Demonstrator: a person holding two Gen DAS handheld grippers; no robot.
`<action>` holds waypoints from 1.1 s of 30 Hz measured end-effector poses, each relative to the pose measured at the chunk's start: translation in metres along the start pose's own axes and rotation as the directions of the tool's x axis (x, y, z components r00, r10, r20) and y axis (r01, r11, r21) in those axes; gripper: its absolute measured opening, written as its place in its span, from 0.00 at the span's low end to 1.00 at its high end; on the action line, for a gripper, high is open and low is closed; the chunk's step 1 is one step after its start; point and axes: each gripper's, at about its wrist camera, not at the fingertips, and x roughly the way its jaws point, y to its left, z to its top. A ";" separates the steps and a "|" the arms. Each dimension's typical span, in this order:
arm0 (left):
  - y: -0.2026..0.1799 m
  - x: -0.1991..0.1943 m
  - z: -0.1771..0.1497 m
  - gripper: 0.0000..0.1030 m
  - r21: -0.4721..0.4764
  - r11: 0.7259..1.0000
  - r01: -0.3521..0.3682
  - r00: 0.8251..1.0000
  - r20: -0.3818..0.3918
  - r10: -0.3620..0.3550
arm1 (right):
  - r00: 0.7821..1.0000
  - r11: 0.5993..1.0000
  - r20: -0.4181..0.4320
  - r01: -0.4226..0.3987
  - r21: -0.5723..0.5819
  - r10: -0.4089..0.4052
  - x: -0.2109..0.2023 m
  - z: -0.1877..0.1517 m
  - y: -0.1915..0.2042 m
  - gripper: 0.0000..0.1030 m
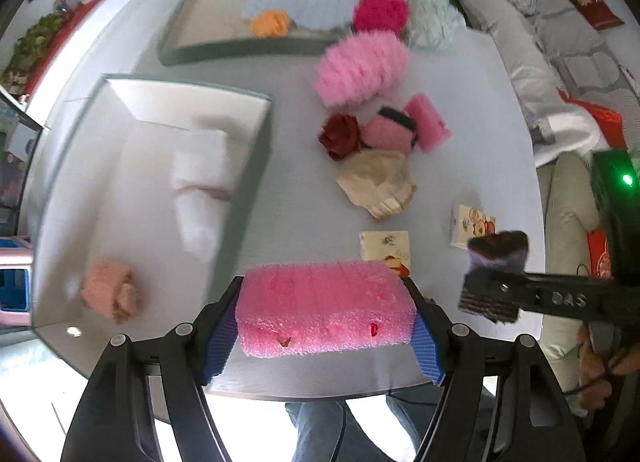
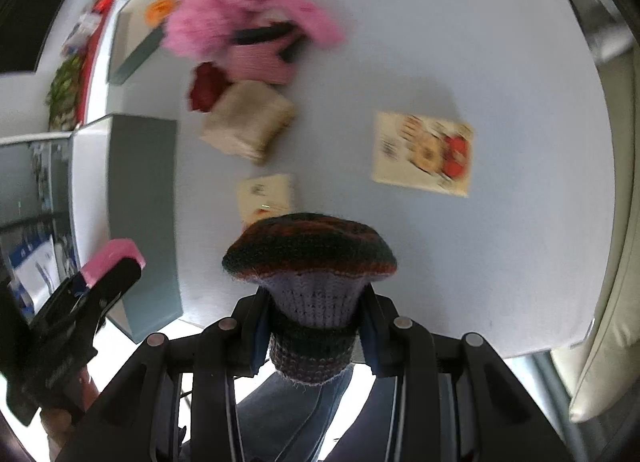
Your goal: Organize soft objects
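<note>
My left gripper [image 1: 324, 326] is shut on a pink foam sponge [image 1: 324, 308], held above the table's near edge, right of a grey box [image 1: 256, 150]. My right gripper [image 2: 314, 336] is shut on a dark striped knitted piece [image 2: 310, 250] with a lilac ribbed cuff; it also shows in the left wrist view [image 1: 494, 274] at the right. On the table lie fluffy pink pieces [image 1: 362, 68], a dark red fabric flower [image 1: 340, 136], a pink knit with a black band [image 1: 390, 132], a second pink sponge [image 1: 426, 122] and a beige knit [image 1: 378, 182].
The near box holds a white roll [image 1: 202, 182] and a peach rolled cloth [image 1: 112, 294]. A far tray [image 1: 176, 50] holds a blue cloth [image 1: 304, 8] and an orange piece [image 1: 271, 23]. Two printed cards [image 2: 422, 152] [image 2: 264, 194] lie on the table. A sofa [image 1: 560, 46] stands at the right.
</note>
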 end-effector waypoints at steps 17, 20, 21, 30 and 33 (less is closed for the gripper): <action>0.067 -0.078 -0.034 0.73 -0.309 0.935 -0.173 0.963 0.145 0.226 | 0.985 0.820 0.156 0.146 -0.553 -0.070 -0.012 -0.021 0.198 0.39; 0.058 -0.082 -0.042 0.73 -0.383 0.908 -0.171 0.959 0.148 0.243 | 0.986 0.762 0.156 0.139 -0.632 -0.051 -0.016 -0.025 0.213 0.39; 0.054 -0.084 -0.046 0.73 -0.410 0.896 -0.170 0.957 0.149 0.250 | 0.987 0.751 0.155 0.137 -0.645 -0.046 -0.021 -0.028 0.210 0.39; 0.020 -0.099 -0.059 0.73 -0.480 0.848 -0.227 0.932 0.145 0.332 | 0.990 0.688 0.135 0.124 -0.715 -0.039 -0.037 -0.024 0.177 0.39; 0.011 -0.100 -0.061 0.73 -0.487 0.841 -0.235 0.929 0.142 0.341 | 0.991 0.694 0.127 0.116 -0.711 -0.036 -0.040 -0.019 0.166 0.39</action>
